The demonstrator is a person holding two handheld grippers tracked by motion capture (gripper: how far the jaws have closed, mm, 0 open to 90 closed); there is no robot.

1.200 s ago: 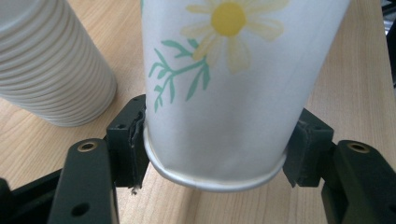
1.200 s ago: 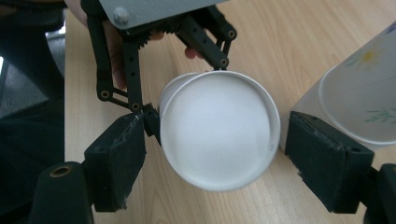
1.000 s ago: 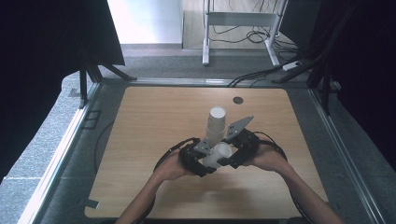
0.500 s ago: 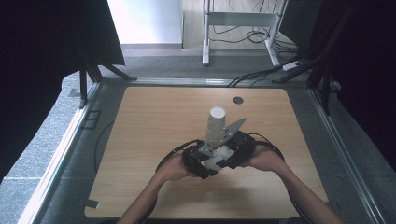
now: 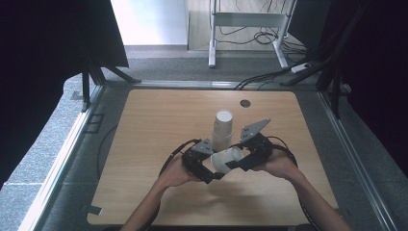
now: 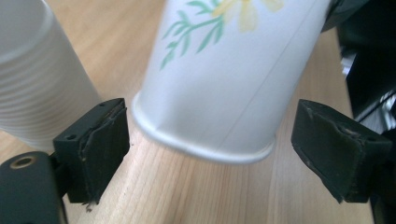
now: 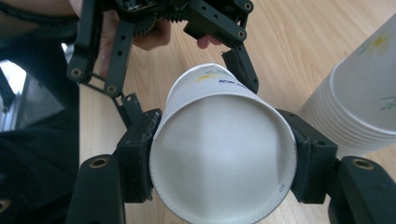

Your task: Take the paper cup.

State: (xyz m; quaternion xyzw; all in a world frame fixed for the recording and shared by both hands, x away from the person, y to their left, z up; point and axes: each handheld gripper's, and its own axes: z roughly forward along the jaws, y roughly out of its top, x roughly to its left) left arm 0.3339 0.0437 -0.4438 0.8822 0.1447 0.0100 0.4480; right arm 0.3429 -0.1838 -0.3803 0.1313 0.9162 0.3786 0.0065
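A single white paper cup with a flower print [image 5: 226,160] lies on its side, held just above the wooden table [image 5: 159,125]. My right gripper [image 5: 236,162] has just been closing and is shut on the cup's wide end [image 7: 223,140], one pad on each side. My left gripper [image 5: 215,171] has just been opening. Its pads [image 6: 95,144] now stand apart from the cup's narrow base [image 6: 233,79], which lies between them. A stack of upside-down cups [image 5: 223,127] stands right behind the grippers, and it also appears as the ribbed stack [image 6: 32,70] and the nested stack [image 7: 364,102].
A small dark disc [image 5: 245,103] sits near the table's far edge. A metal rail [image 5: 62,159] runs along the left side. Cables trail from both grippers across the near part of the table. A white frame leg [image 5: 211,33] and cords lie on the floor beyond.
The right gripper's jaws have closed onto the loose cup and the left gripper's jaws have parted from it. Both hands stayed almost in place in front of the stack.
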